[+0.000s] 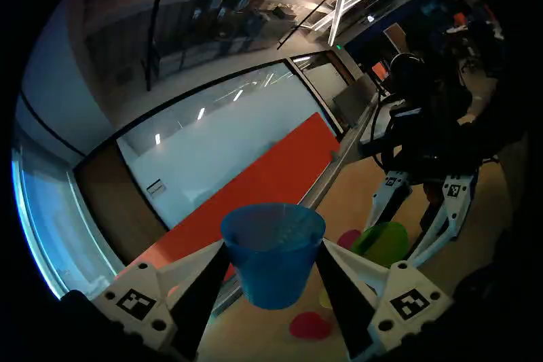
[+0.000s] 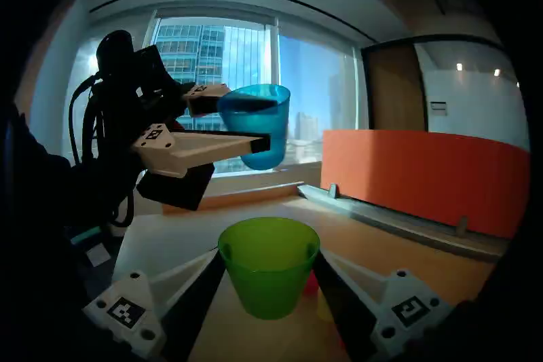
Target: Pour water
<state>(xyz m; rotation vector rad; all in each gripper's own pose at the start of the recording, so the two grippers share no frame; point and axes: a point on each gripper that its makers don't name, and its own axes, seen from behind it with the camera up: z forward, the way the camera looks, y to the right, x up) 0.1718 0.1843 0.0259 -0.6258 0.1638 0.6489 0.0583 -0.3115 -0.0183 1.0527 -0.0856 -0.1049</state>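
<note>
- The nearest print is the black-and-white square tags (image 1: 136,303) on your grippers' finger bases. They carry a block pattern and no words.
- Your left gripper (image 1: 271,274) is clamped on the blue cup (image 1: 273,253). A finger presses each side below the rim, and the mouth faces up.
- Your right gripper (image 2: 269,274) grips the green cup (image 2: 269,263) the same way, with a finger tight against each side. I cannot tell whether its base rests on the table (image 2: 380,246).
- In the right gripper view the blue cup hangs in the air, roughly upright. It is higher than the green cup and off to its left, and the two do not touch.
- In the left gripper view the green cup sits lower, beyond the blue cup and to its right.
- Flat coloured discs (image 1: 310,325), pink and magenta among them, lie on the table below the cups.
- An orange panel (image 2: 421,172) runs along the table's far edge.
- A small sign (image 2: 438,108) hangs on the pale wall above that panel, and its writing is too small to read.
- Farthest off, a window (image 2: 217,56) shows tall buildings.
</note>
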